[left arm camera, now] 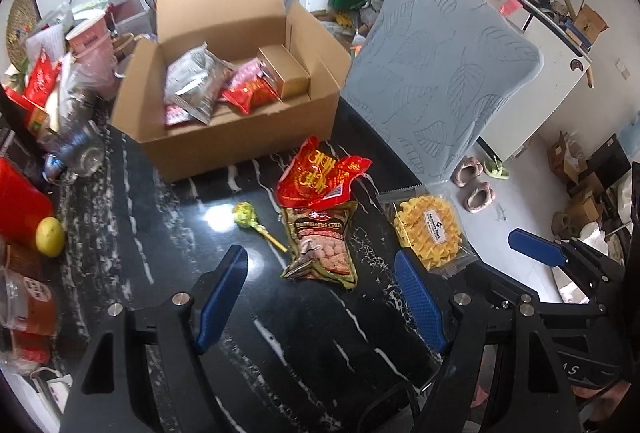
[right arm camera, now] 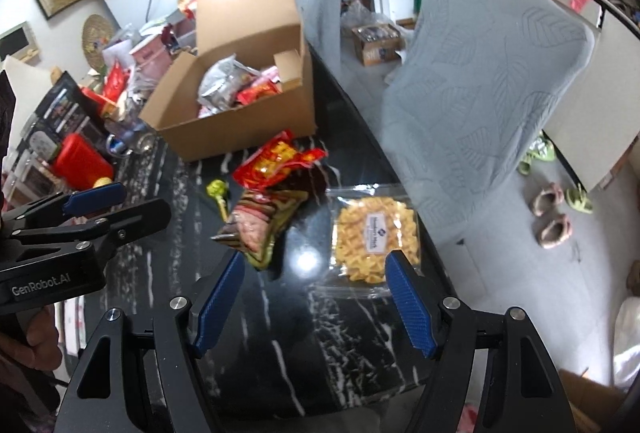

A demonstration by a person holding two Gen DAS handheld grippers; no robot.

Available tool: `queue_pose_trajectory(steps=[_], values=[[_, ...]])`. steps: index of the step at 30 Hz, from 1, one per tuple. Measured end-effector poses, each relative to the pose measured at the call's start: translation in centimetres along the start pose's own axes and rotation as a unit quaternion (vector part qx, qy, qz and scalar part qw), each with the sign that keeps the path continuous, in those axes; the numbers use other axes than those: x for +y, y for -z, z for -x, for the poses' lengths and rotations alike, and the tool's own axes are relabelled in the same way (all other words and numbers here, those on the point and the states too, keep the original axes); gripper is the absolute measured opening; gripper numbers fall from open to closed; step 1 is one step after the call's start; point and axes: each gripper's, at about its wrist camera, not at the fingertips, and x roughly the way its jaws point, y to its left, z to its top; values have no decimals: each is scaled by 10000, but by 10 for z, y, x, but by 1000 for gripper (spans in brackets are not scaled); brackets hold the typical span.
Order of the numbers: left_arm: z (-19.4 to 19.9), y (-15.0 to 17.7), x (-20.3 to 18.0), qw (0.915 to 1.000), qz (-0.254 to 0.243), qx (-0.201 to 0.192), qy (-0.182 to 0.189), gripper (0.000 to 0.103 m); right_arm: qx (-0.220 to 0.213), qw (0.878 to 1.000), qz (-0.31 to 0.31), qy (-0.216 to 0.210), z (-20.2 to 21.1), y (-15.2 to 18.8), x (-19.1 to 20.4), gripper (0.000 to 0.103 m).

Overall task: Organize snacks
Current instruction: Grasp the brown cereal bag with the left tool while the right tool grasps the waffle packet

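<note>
An open cardboard box (left arm camera: 240, 137) (right arm camera: 248, 137) stands on the black marble table and holds several snack packs. In front of it lie a red snack bag (left arm camera: 320, 173) (right arm camera: 276, 163), a brown cereal bag (left arm camera: 322, 245) (right arm camera: 260, 223), a green lollipop (left arm camera: 248, 217) (right arm camera: 218, 191) and a clear pack of yellow waffle cookies (left arm camera: 426, 233) (right arm camera: 374, 233). My left gripper (left arm camera: 320, 297) is open and empty, just short of the cereal bag. My right gripper (right arm camera: 312, 297) is open and empty, its right finger at the waffle pack's near edge.
Cups, jars, a red container (left arm camera: 20, 205) and a lemon (left arm camera: 50, 236) crowd the table's left side. A grey-covered chair (left arm camera: 440, 73) (right arm camera: 488, 81) stands at the table's right edge. Slippers (right arm camera: 552, 217) lie on the floor beyond.
</note>
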Motion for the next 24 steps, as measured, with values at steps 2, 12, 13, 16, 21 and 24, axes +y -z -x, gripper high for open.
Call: queue_pose_trajectory(steps=[2, 12, 13, 16, 21, 24], values=[[-9, 0, -2, 10000, 25, 36, -45, 76, 76, 10000, -22, 25, -9, -2, -8, 73], [-62, -2, -7, 9993, 126, 341, -44, 76, 557, 9982, -216, 90, -52, -6, -37, 73], [-65, -2, -8, 9993, 136, 347, -49, 76, 591, 9978, -262, 111, -56, -6, -39, 73], [-77, -2, -6, 9990, 180, 398, -85, 76, 672, 9971, -355, 107, -65, -6, -46, 73], [-95, -3, -2, 9987, 187, 483, -36, 76, 799, 9956, -476, 131, -77, -5, -52, 73], [-103, -4, -3, 9986, 124, 500, -94, 76, 826, 9950, -535, 157, -81, -5, -56, 73]])
